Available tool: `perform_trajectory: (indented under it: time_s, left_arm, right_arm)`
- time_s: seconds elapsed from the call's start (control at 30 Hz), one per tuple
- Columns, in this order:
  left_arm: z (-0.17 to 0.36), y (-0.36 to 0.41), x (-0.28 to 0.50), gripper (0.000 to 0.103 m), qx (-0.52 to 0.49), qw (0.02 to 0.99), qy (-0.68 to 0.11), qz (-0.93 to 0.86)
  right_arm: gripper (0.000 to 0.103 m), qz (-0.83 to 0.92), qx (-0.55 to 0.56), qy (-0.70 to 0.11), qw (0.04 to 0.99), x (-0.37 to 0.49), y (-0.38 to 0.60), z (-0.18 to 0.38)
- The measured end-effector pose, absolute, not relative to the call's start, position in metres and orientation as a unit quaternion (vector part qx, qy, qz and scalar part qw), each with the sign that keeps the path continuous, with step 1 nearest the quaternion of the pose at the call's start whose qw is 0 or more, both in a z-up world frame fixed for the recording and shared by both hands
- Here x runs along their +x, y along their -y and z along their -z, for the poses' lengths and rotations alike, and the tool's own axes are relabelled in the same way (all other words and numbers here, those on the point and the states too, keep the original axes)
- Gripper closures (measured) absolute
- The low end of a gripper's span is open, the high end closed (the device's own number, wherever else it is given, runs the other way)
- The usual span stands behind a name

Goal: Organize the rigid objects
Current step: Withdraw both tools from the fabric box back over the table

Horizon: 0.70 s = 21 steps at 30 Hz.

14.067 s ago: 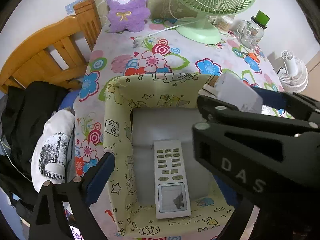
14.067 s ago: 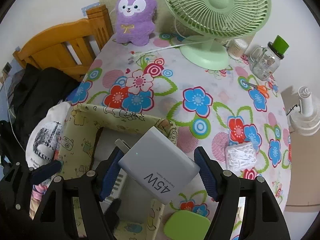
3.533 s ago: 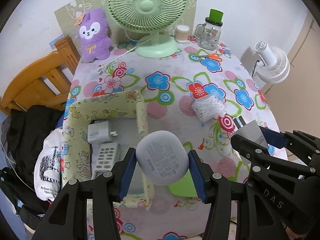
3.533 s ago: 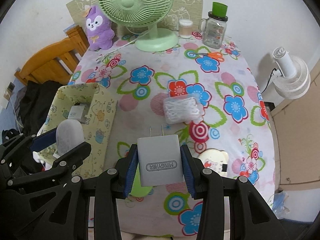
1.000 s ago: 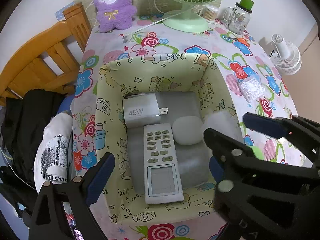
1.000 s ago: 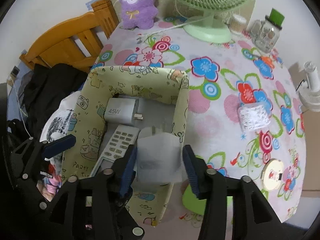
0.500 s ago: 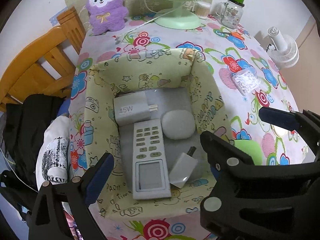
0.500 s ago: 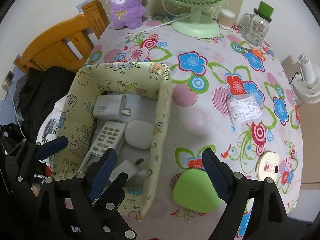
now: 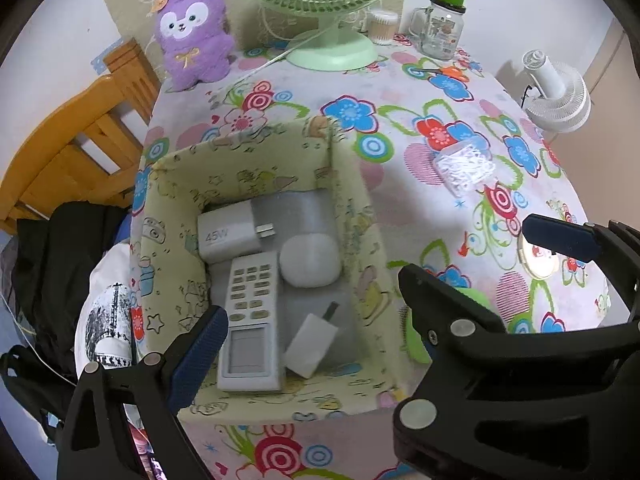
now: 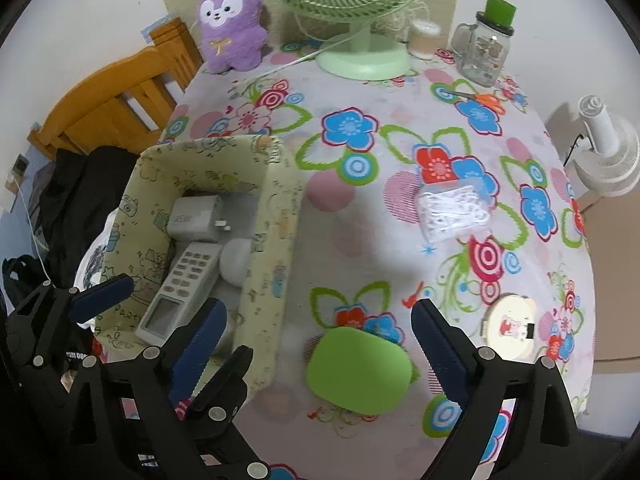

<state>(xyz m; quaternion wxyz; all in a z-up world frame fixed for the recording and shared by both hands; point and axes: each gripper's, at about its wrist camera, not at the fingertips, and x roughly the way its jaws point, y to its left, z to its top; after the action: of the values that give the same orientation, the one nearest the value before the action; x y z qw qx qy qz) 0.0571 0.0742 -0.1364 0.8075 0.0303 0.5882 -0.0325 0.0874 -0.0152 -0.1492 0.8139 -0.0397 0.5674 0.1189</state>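
The right gripper (image 10: 316, 344) hangs over the flowered tablecloth (image 10: 344, 216) with its jaws spreading wider and nothing between them; the green oval case (image 10: 358, 370) lies on the cloth straight below the gap, untouched. The left gripper (image 9: 308, 312) is spread wide too and empty, poised above the cartoon-print fabric bin (image 9: 362, 236).

Inside that bin four things already lie on the grey floor: the 45W charger (image 9: 226, 234) at the far end, the remote control (image 9: 250, 320) along the left side, the white rounded earbud case (image 9: 310, 260) beside the remote's keypad, and the small white plug adapter (image 9: 312, 344) lying tilted at the near end, its prong pointing up and away.

Out on the cloth, beyond the bin, three loose pieces wait: the green case nearest, the clear box of white clips (image 10: 454, 206) further back, and the round cream compact (image 10: 510, 324) toward the table's right edge. So I'd judge the sorting a little over halfway. The mint desk fan (image 10: 360, 12), purple plush (image 10: 232, 20) and lidded glass jar (image 10: 486, 44) along the back look like furniture, not part of the job.
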Motion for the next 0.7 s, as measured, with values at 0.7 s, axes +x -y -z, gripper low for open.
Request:
perform_trajectory:
  time_s: [0.7]
  left_arm:
    - [0.109, -0.027, 0.063, 0.005, 0.036, 0.821, -0.568, 0.034]
  right_arm:
    - [0.006, -0.108, -0.048, -0.542, 0.832, 0.089, 0.063, 0.116]
